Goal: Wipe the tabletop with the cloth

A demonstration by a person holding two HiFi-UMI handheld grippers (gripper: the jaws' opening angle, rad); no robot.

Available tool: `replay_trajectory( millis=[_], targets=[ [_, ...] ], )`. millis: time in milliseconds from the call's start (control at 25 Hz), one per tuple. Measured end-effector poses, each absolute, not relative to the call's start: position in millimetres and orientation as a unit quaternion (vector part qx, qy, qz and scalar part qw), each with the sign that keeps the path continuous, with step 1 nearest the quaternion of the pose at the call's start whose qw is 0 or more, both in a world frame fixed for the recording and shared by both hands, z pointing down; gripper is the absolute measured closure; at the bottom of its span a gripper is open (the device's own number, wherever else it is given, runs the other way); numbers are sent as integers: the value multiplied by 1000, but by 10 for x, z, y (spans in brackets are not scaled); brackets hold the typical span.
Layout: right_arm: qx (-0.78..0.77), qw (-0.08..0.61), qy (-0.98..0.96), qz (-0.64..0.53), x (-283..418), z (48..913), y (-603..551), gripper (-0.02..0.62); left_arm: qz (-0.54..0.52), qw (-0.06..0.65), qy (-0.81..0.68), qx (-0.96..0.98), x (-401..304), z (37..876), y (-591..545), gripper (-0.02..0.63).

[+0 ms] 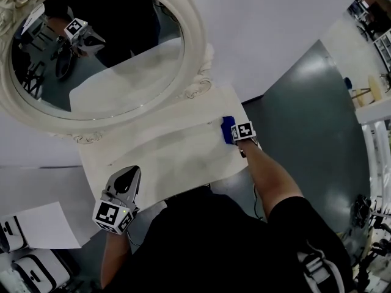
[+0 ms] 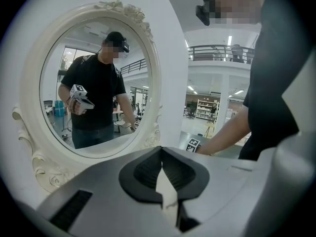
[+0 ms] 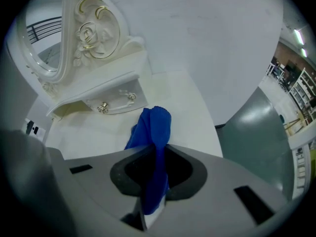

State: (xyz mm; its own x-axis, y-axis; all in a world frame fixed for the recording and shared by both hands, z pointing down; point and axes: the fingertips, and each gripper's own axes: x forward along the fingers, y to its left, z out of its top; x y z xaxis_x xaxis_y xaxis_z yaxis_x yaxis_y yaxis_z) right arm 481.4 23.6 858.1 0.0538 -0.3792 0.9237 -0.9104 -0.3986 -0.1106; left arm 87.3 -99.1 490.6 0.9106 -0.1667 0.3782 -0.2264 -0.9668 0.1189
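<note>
Rightward, the right gripper [image 3: 157,158] clamps the blue cloth [image 3: 154,126] at the tabletop [image 1: 160,159] edge, bare surface leftward. Left gripper [image 2: 162,175] closed, empty; oval mirror [image 1: 98,49] behind.

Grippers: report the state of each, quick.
Left gripper: shut, nothing between the jaws.
Right gripper: shut on the blue cloth.

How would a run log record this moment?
right gripper: shut on cloth | cloth: blue, at right end of tabletop | left gripper: shut, empty, facing mirror
</note>
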Motion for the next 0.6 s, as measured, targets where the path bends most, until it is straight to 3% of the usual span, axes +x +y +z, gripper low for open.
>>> replay_trajectory(
  millis=[360,600],
  targets=[
    [691,273,-452,495,4988,8563,375,557,184,82,-106,974,840,4893,-978,595],
    [680,263,-483,485,4661,8437,203,557,178,86,-125,972,629,4889,-1006,595]
  ],
)
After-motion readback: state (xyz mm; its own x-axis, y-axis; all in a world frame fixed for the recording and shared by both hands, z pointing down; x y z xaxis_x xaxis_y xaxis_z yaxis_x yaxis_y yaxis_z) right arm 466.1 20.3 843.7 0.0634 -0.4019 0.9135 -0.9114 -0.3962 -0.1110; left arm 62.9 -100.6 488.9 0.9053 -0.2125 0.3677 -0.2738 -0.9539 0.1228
